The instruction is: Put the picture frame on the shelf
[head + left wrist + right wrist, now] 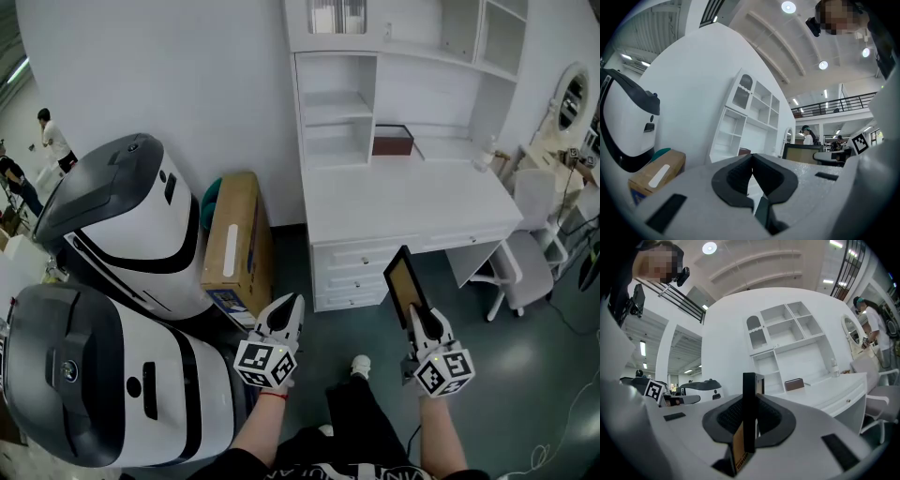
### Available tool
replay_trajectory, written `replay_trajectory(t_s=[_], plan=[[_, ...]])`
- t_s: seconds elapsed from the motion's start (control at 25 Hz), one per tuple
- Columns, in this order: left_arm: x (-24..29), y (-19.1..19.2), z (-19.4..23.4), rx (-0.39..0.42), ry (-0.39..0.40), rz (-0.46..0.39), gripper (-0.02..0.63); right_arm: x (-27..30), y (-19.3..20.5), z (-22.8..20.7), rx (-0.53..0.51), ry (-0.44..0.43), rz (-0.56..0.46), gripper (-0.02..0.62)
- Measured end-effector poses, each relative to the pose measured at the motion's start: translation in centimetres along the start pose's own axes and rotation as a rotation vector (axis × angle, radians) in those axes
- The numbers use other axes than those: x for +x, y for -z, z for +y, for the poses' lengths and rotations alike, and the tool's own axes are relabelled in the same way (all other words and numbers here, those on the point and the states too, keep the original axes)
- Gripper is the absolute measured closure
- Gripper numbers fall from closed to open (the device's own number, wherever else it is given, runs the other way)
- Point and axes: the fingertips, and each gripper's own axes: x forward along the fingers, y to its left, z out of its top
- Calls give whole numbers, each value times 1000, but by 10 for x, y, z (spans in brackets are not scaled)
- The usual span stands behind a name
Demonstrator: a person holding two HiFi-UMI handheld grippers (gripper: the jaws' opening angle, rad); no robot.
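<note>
Rm: white wall [187,84], grey-green floor [525,375], white furniture along the far side

Picture frame [406,286]: black border, tan panel. It is up in the air over the floor, in front of the drawers [361,272] of the white bench [403,202], and well apart from the shelf [337,108], not on it.

Right gripper [419,319] has the frame by its lower end. In right gripper view the frame [749,413] stands upright and edge-on betw. the fingers [772,420], which pinch it from both sides. Its top rises above the fingertips.

Left gripper [292,302] is level w/ the right one, well apart to its left, carrying nothing. In left gripper view its fingers [733,180] are pressed together at the tips.

Both grippers point toward the bench.

Shelf: open white compartments at back left of the bench top, more cubbies above.

Surroundings:
- Brown box [393,141] on bench top, just right of the shelf
- White chair [525,258] at the bench's right end, oval mirror [570,94] beyond it
- Cardboard box [239,239] on floor at the wall, left of bench
- Two large white-and-black machines [122,225] fill the left side
- Two persons [52,141] in far left bkgd, small
</note>
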Motion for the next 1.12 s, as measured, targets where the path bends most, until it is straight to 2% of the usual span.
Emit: replay_trajectory(t_s=[0.52,1.12], plan=[[117,-27,44,-1,-52,-32,598,127,-26,-62,-4,-80,12,543],[237,-25,75,-1,-104,-24,600,234,-43,-141,0,-131,38,543]])
